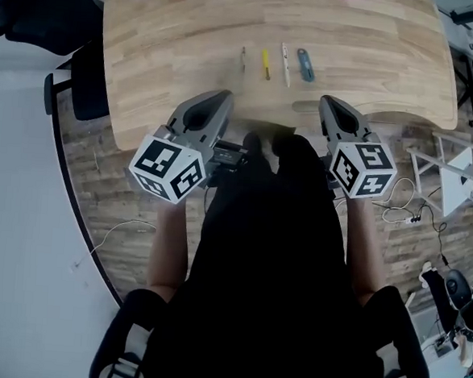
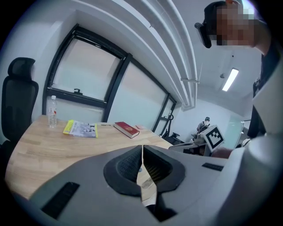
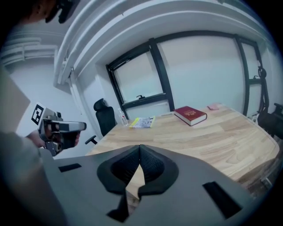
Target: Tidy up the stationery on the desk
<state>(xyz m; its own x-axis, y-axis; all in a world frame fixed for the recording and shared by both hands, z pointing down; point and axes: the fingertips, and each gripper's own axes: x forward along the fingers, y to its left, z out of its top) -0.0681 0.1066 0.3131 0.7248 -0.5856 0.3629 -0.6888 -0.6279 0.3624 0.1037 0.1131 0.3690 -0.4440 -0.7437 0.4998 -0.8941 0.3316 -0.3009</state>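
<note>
Pressed together on nothing, the jaws of the left gripper (image 1: 221,97) and right gripper (image 1: 327,102) are hovering; four pens (image 1: 265,64) are lying on the desk (image 1: 172,66) ahead, between both tips, lengthwise along the jaws' line, the blue pen (image 1: 306,65) nearest the right.

desk (image 1: 351,47) was pale wood, grain showing, matt | left gripper (image 2: 142,150) and right gripper (image 3: 139,150) had smooth matt grey plastic shells with black ribbed pads (image 2: 129,165) | book (image 3: 190,114) had a smooth red cover | bottle (image 2: 52,111) was clear plastic | booklet (image 2: 80,128) was printed paper | chair (image 2: 17,101) was black, matt | floor (image 1: 106,207) looked like worn wood planks
</note>
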